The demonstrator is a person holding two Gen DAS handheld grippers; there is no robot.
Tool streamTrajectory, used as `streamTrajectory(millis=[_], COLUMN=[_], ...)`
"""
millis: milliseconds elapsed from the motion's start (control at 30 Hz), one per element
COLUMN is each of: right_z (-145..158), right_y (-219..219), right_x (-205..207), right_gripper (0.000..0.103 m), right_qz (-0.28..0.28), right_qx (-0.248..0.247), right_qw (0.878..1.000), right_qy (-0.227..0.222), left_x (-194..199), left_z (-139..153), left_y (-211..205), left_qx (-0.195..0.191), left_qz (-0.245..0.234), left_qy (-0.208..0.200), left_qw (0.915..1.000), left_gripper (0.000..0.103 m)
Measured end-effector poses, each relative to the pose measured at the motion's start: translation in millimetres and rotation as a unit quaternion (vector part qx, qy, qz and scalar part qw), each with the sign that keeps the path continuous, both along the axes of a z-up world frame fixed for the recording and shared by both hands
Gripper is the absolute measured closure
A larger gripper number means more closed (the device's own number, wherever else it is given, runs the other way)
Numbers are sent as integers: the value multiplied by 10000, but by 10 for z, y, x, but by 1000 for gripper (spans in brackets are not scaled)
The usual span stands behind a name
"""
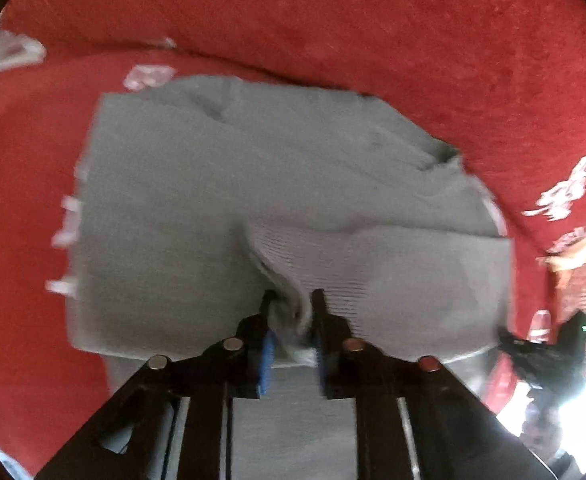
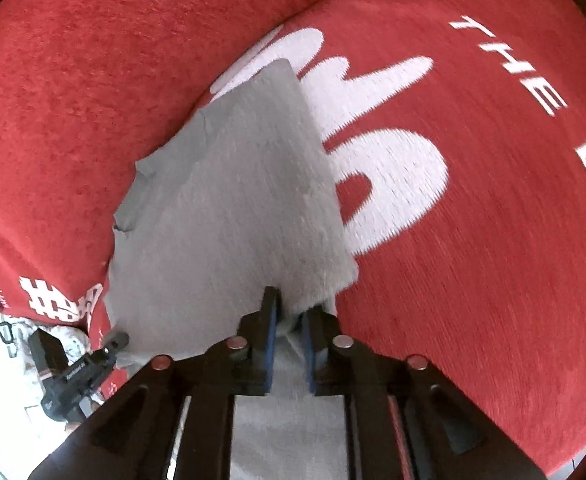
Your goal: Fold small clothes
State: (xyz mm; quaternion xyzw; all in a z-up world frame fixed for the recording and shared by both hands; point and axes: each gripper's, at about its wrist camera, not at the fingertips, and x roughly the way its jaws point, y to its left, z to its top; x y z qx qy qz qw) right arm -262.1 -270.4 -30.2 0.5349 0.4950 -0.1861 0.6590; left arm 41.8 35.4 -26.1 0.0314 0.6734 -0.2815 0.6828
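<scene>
While one grey knitted garment (image 1: pixel 277 168) is lying spread over a red cloth (image 1: pixel 333 12), two grippers are holding it at its near edge. Closest in the left wrist view, the left gripper (image 1: pixel 293 304) is pinching a bunched fold of the grey knit, its two black fingers (image 1: pixel 267 320) standing only slightly apart with the fabric wedged between their blue pads. Closest in the right wrist view, the right gripper (image 2: pixel 291 304) is clamping a corner of the same garment (image 2: pixel 229 208) in the same way, its jaws nearly together with the cloth running up between them. Each gripper is also showing in the other's view, low at the side: the right one (image 1: pixel 549 352) at the right edge of the left view, the left one (image 2: pixel 81 368) at the lower left of the right view.

Farther out, the garment is stretching away in flat layers, one raised crease running from the left gripper toward its middle. Beyond it, the red cloth (image 2: pixel 473 240) is carrying large white lettering (image 2: pixel 377 152), partly covered by the grey fabric, and a ridge in the red cloth is crossing behind the garment. Both views are blurring slightly.
</scene>
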Motion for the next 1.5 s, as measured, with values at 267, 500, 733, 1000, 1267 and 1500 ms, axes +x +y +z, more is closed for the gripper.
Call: streamTrajectory(millis=[267, 500, 733, 1000, 1267, 1500], right_z=[474, 74, 162, 135, 447, 448], right_y=[-76, -528, -391, -395, -207, 134], right_x=[-164, -117, 194, 150, 32, 348], right_gripper=[59, 58, 94, 85, 84, 84], right_qz=[347, -504, 337, 652, 665, 1286], right_qx=[-885, -301, -705, -1257, -1398, -1471], right_qw=[9954, 9981, 9966, 9858, 9843, 9784], right_qy=[112, 182, 243, 907, 843, 669], left_x=[202, 35, -117, -208, -172, -254], left_z=[271, 207, 100, -29, 220, -7], left_y=[401, 21, -225, -193, -50, -309], left_qx=[484, 503, 697, 1286, 1114, 1445], left_qz=[362, -54, -220, -508, -329, -570], left_qy=[-515, -583, -710, -1170, -1037, -916], left_qw=[9968, 9970, 9948, 9835, 9878, 9836], left_gripper=[40, 40, 40, 38, 38, 38])
